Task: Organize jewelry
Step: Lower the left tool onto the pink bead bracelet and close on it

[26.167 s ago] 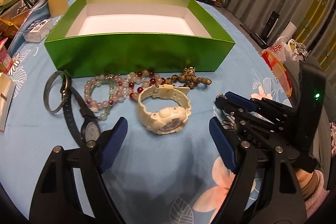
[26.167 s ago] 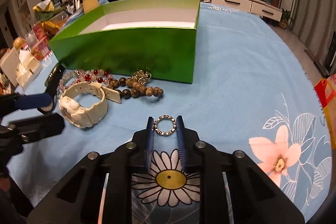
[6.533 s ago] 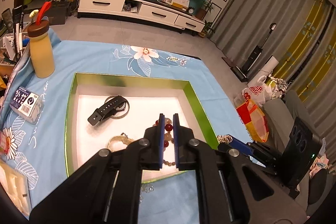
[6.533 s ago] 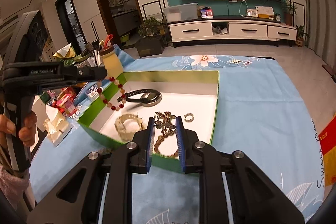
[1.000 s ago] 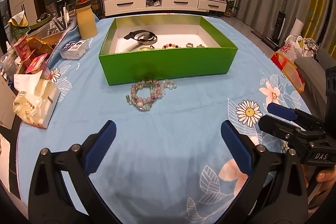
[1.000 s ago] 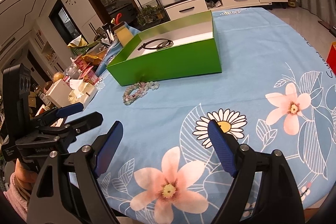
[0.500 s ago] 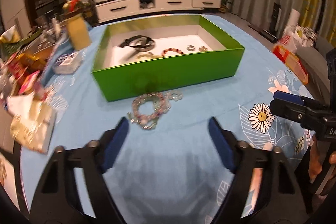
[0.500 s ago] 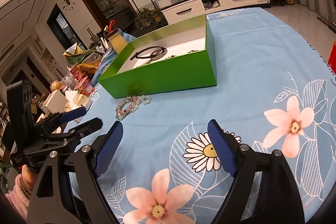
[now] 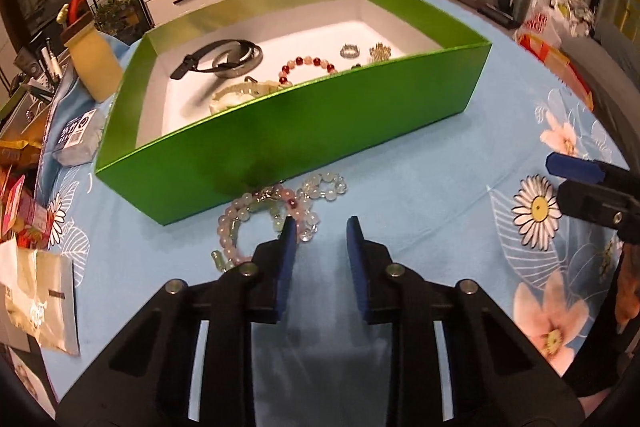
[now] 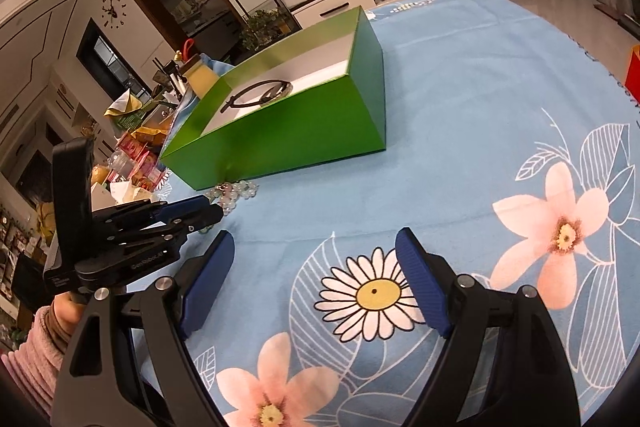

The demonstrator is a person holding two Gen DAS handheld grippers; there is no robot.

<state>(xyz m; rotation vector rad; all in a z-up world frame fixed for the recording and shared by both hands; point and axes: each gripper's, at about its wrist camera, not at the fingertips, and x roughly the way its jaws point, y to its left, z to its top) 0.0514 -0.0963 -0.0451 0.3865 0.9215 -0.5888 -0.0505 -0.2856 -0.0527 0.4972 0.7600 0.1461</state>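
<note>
- The pale bead bracelets [image 9: 276, 211] lie on the blue tablecloth [image 9: 420, 187], in a small heap that touches or almost touches the front wall of the green box [image 9: 304, 123], a little left of the middle of this wall.
- The heap is stretched along the wall of the box: one loop is at the right, under the wall, and the other end comes down and left, away from the box.
- The left gripper [image 9: 320, 231] is on the near side of the heap, opposite to the box. Its jaws have just been closing and now stand narrow, with only cloth between them; its left fingertip is at the near beads, and contact I cannot tell.
- The heap is ahead and left of the gap, so I judge the grasp needs a small shift left.
- The right gripper [image 10: 316, 259] is spread wide and empty, well apart from the box, so the left one is nearer.
- Inside the box there are already a black watch [image 9: 218, 61], a red bead bracelet [image 9: 306, 65] and a small ring [image 9: 349, 51].
</note>
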